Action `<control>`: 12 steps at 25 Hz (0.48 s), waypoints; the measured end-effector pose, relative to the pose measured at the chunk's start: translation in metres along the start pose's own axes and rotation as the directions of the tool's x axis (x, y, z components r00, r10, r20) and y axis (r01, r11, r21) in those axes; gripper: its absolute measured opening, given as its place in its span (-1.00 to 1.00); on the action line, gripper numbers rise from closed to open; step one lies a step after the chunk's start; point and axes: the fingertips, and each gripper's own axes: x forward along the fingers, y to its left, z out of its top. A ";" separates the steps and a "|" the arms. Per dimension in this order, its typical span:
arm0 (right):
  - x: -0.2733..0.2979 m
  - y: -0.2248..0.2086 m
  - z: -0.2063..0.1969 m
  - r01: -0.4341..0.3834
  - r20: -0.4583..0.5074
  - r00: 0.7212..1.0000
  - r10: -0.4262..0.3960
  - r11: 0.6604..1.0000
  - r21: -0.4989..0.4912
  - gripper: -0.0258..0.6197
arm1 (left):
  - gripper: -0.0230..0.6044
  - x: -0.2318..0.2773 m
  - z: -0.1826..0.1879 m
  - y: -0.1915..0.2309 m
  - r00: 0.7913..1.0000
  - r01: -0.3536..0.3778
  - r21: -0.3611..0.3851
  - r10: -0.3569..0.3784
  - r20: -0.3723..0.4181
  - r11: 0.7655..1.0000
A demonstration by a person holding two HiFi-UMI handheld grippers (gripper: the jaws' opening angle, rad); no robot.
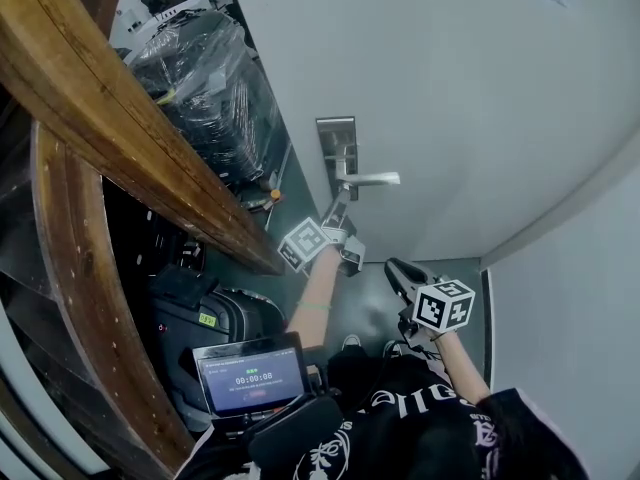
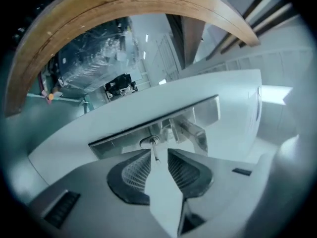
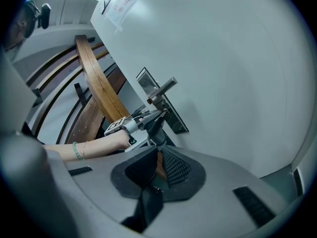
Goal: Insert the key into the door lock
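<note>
A steel lock plate (image 1: pixel 336 150) with a lever handle (image 1: pixel 372 178) sits on the white door (image 1: pixel 450 88). My left gripper (image 1: pixel 338 211) is up against the plate's lower end. In the left gripper view it (image 2: pixel 158 153) is shut on a thin metal key (image 2: pixel 154 151) whose tip meets the round keyhole (image 2: pixel 150 142), just left of the handle (image 2: pixel 192 133). My right gripper (image 1: pixel 393 268) hangs lower and to the right, away from the door, shut with nothing in it (image 3: pixel 157 153). The right gripper view shows the left gripper (image 3: pixel 147 121) at the plate (image 3: pixel 166 105).
A curved wooden rail (image 1: pixel 130 138) runs along the left, close to my left arm. Wrapped black goods (image 1: pixel 215 88) lie beyond it. Black cases (image 1: pixel 215 318) and a small screen (image 1: pixel 250 380) sit low near the person's body. A white wall (image 1: pixel 570 308) is at the right.
</note>
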 end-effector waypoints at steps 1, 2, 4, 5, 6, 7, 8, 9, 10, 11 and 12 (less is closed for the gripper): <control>0.000 0.001 -0.001 -0.003 -0.002 1.000 0.003 1.000 0.000 -0.79 | -0.59 -0.003 -0.007 -0.001 0.999 -0.002 0.048 0.005 -0.043 0.999; -0.001 0.001 -0.002 -0.007 -0.005 1.000 0.007 1.000 0.000 -0.79 | -0.56 -0.006 -0.014 0.000 0.997 -0.005 0.087 0.012 -0.082 0.996; -0.003 0.002 -0.003 -0.014 -0.010 1.000 0.014 1.000 0.001 -0.79 | -0.56 -0.018 -0.028 0.002 0.991 -0.016 0.160 0.037 -0.128 0.987; -0.004 0.002 -0.004 -0.019 -0.013 1.000 0.019 1.000 0.002 -0.79 | -0.56 -0.025 -0.034 0.004 0.989 -0.024 0.204 0.053 -0.139 0.979; -0.006 0.003 -0.006 -0.024 -0.017 1.000 0.024 1.000 0.003 -0.79 | -0.59 -0.034 -0.039 0.005 0.987 -0.029 0.257 0.069 -0.148 0.966; -0.008 0.004 -0.008 -0.030 -0.021 0.999 0.030 1.000 0.003 -0.79 | -0.73 -0.042 -0.043 0.005 0.984 -0.031 0.321 0.085 -0.155 0.946; -0.010 0.005 -0.010 -0.036 -0.025 0.999 0.036 0.999 0.003 -0.79 | -0.88 -0.050 -0.046 0.001 0.981 -0.029 0.392 0.100 -0.164 0.919; -0.012 0.006 -0.012 -0.042 -0.029 0.999 0.042 0.999 0.002 -0.79 | -0.89 -0.058 -0.051 -0.004 0.977 -0.022 0.460 0.116 -0.177 0.887; -0.014 0.007 -0.013 -0.050 -0.032 0.998 0.050 0.999 0.002 -0.79 | -0.91 -0.064 -0.056 -0.011 0.972 -0.011 0.522 0.131 -0.193 0.853; -0.016 0.008 -0.014 -0.058 -0.035 0.998 0.058 0.998 0.001 -0.79 | -0.91 -0.070 -0.062 -0.018 0.968 -0.001 0.577 0.146 -0.206 0.817; -0.019 0.010 -0.015 -0.068 -0.038 0.997 0.068 0.998 0.000 -0.79 | -0.91 -0.077 -0.068 -0.025 0.964 0.005 0.625 0.162 -0.210 0.781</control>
